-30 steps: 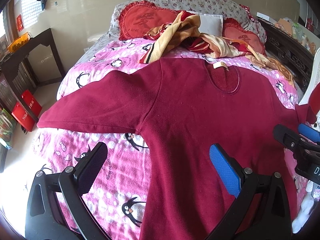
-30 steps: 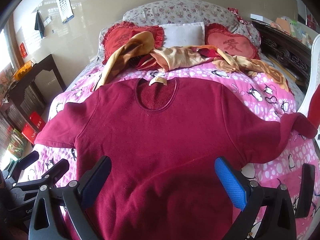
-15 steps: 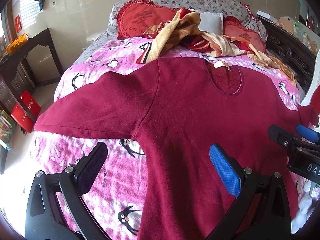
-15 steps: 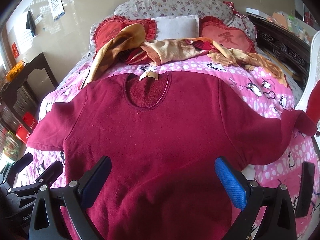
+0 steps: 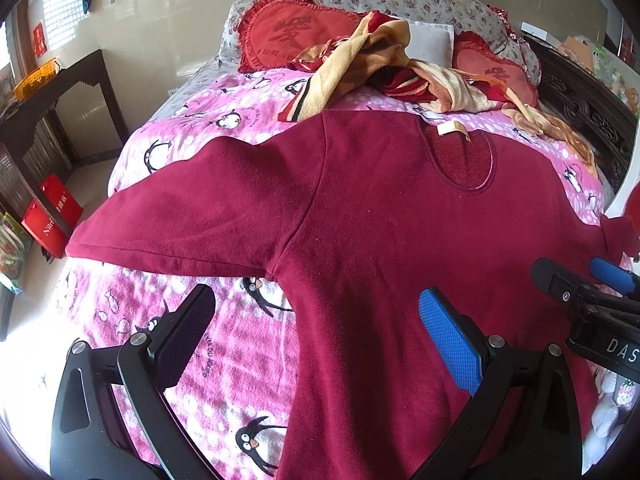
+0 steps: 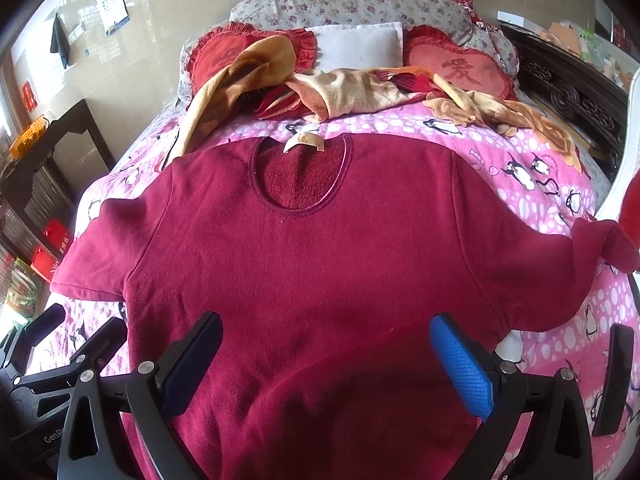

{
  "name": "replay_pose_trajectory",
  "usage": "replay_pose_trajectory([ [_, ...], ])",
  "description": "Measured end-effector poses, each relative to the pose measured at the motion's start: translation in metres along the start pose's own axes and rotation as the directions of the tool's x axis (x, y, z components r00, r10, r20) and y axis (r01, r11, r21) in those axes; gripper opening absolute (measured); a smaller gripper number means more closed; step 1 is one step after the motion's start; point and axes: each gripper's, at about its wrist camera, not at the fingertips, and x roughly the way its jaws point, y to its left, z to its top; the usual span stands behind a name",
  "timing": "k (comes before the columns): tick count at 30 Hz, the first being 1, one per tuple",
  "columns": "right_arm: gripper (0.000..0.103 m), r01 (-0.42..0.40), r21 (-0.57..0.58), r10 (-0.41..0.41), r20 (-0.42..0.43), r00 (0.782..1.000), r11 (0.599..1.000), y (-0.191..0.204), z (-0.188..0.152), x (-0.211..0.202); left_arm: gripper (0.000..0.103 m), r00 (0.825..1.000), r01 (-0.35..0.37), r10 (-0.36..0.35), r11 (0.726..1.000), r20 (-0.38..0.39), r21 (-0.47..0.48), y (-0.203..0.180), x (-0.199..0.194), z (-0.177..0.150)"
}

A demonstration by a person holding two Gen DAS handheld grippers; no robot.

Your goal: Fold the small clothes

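A: Nearest, the left tool point(image 5: 316, 320) hangs with its pads wide apart and nothing between them; the right tool point(image 6: 326, 354) is just the same, spread and holding nothing; both hover over the lower body of the dark red fleece-lined long-sleeved top point(image 6: 312, 264), which lies flat, front up, on the pink penguin-print bedspread point(image 5: 224, 344).

B: So nothing is folded yet, I judge; where should one begin?

A: With a sleeve, I think; the wearer's right sleeve point(image 5: 192, 216) stretches out flat to the bed's edge, while the other sleeve point(image 6: 580, 256) ends in a bunched cuff; pinch only the cuff, lift low, and lay it across the chest so the shoulder seam becomes the fold line.

B: And the risk?

A: The fleece looks thick and may drag the bedspread along; beyond the round neckline point(image 6: 300, 176), the crumpled tan and red blanket point(image 6: 360, 88) lies near the collar, so keep the fold short of it; the red heart-shaped cushions point(image 6: 460, 68) sit farther back.
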Motion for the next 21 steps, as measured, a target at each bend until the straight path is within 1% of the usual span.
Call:
replay_pose_trajectory([
  [21,0.103,-0.005,-0.017,0.004,-0.039,0.999,1.000,0.011,0.002,0.018,0.102,1.000,-0.011,0.010,0.999,-0.026,-0.038,0.014,0.012,0.004],
])
